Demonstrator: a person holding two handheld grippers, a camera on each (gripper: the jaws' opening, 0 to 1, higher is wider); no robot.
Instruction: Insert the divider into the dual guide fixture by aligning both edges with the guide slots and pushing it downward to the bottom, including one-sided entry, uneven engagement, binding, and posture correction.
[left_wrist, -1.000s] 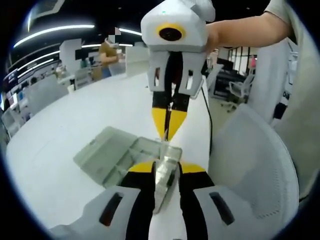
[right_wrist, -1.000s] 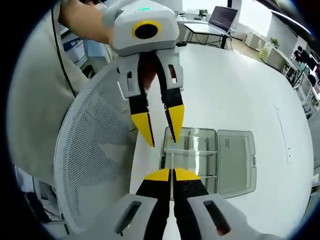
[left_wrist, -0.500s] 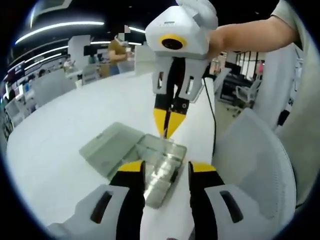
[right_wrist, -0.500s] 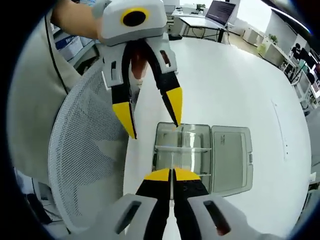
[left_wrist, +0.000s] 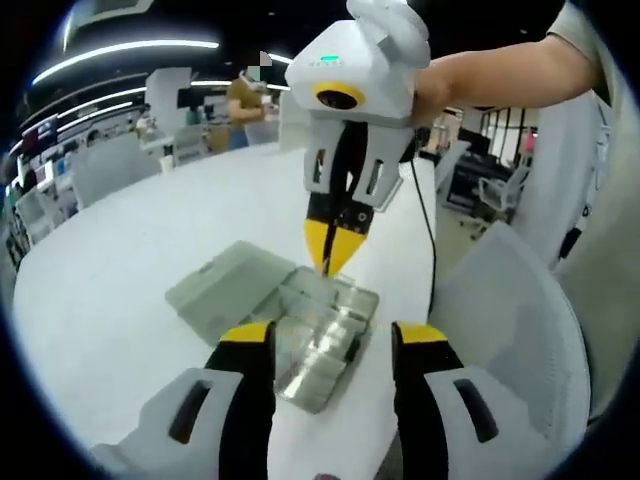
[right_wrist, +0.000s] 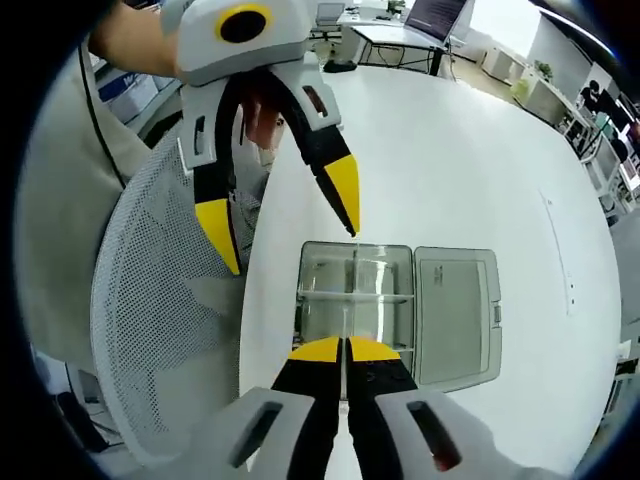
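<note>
The left gripper view is looking down from close above at the clear box (left_wrist: 300, 320) on the white table (left_wrist: 110, 270). The right gripper view is facing it from the opposite side, sharing that box (right_wrist: 390, 300).

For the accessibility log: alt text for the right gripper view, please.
The right claw, shut, points down at an open clear plastic box with its lid laid flat on a white table. The left claw hangs open above the box, beside a mesh chair.
</note>
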